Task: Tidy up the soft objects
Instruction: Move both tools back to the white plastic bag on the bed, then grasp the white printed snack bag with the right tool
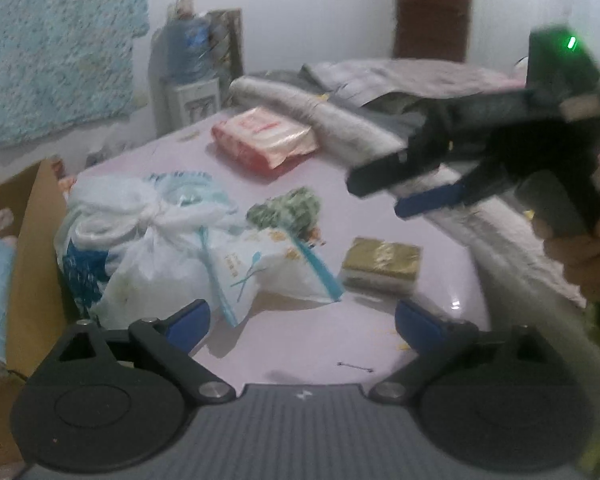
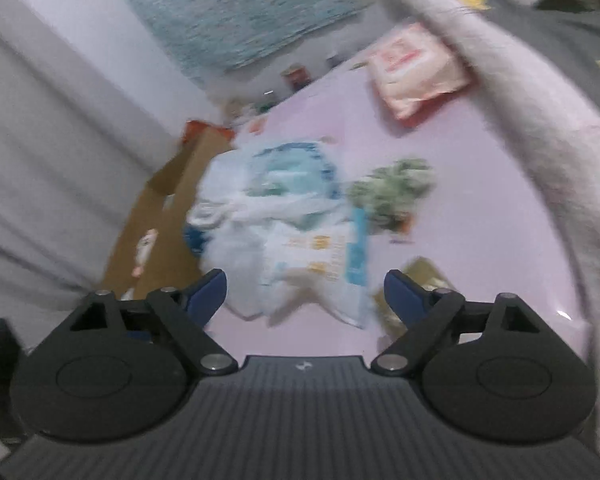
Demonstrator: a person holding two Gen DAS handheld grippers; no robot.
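On the pink surface [image 1: 292,344] lie a white-and-blue plastic bag bundle [image 1: 156,236], a green speckled soft thing [image 1: 288,210], a gold sponge pack [image 1: 380,266] and a red-and-white soft pack [image 1: 260,140]. My left gripper [image 1: 300,320] is open and empty, just short of the bag. My right gripper [image 1: 384,196] hovers open above the surface at the right. In the blurred right wrist view my right gripper [image 2: 304,292] is open over the bag [image 2: 284,232], with the green thing [image 2: 392,192], the sponge pack [image 2: 416,280] and the red pack [image 2: 416,68] beyond.
A cardboard box [image 1: 32,264] stands at the left edge, also in the right wrist view [image 2: 156,236]. Folded grey blankets [image 1: 360,96] pile up at the back right. A water bottle [image 1: 188,48] stands by the wall. A hairpin [image 1: 354,367] lies near me.
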